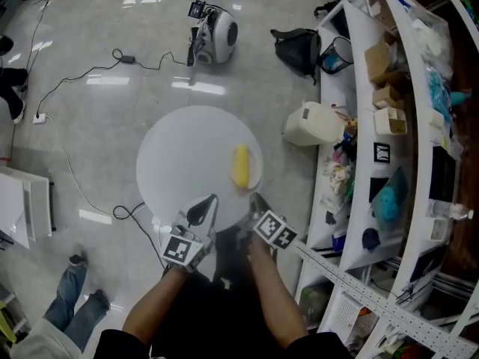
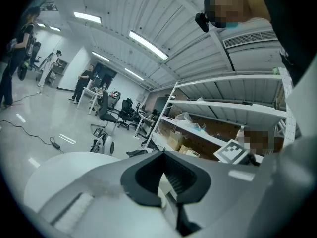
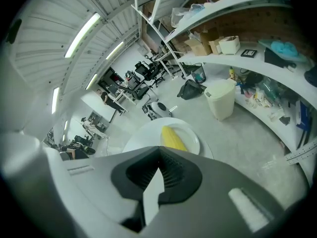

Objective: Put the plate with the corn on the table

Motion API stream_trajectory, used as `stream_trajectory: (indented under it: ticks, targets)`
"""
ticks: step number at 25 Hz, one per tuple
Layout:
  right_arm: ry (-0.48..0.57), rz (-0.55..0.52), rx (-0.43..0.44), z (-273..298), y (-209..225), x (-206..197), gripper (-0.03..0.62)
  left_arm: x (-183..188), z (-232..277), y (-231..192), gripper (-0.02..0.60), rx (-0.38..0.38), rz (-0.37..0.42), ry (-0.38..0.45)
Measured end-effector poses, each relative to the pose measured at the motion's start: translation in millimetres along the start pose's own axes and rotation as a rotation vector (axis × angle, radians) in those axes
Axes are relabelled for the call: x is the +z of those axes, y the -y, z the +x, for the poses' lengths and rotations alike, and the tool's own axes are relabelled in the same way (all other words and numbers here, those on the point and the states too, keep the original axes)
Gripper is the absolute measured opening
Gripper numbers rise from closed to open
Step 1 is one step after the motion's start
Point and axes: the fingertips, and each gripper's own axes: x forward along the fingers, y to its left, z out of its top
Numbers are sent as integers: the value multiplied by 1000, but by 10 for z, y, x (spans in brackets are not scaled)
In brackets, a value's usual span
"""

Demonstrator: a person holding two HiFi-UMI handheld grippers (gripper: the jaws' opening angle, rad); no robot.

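A round white table [image 1: 179,163] stands on the grey floor. A white plate [image 1: 254,169] with a yellow corn cob [image 1: 240,165] rests on the table near its right edge. Both grippers hang at the table's near edge, apart from the plate. My left gripper [image 1: 203,209] is shut with nothing in it. My right gripper [image 1: 257,200] is shut and empty too, just short of the plate. In the right gripper view the corn [image 3: 173,137] and plate [image 3: 192,142] lie beyond the closed jaws [image 3: 159,152]. In the left gripper view the shut jaws [image 2: 163,155] point level over the table [image 2: 54,170].
A curved white shelving rack [image 1: 389,126] full of boxes and goods runs along the right. A white bin [image 1: 313,123] and a black bag [image 1: 296,49] sit on the floor by it. A white machine [image 1: 215,34] and cables [image 1: 75,73] lie beyond the table. A person's legs [image 1: 71,298] show at lower left.
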Motion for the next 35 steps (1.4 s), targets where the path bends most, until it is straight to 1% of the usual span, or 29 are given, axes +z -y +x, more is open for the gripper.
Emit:
stream_trajectory:
  ticks: [5,9,17,24,28,32,35]
  targets:
    - [59,-26,22,-188,-237,76,9,137,-112,42,4,-46,53,15]
    - [115,-51,47,-388,-483,139,9,288,-232,100,5,-54,23,30]
    - [194,-98,76,-730,-788,106,9,456,-462,141,5,-93,48,35]
    - [272,-226,86,-1097,-1034,140,9,575,-598,255,5,-131,75,41]
    - [326,-289,108,-1325,-1203,187,9,621,-622,352,5,-155,91,35]
    - [347,-314,122,-1438,-1283,144,9,623,-622,441,5,-176,106,30]
    - [378,-342,127,-1549,-1318,148,9,703,-654,528,3,-189,118,58]
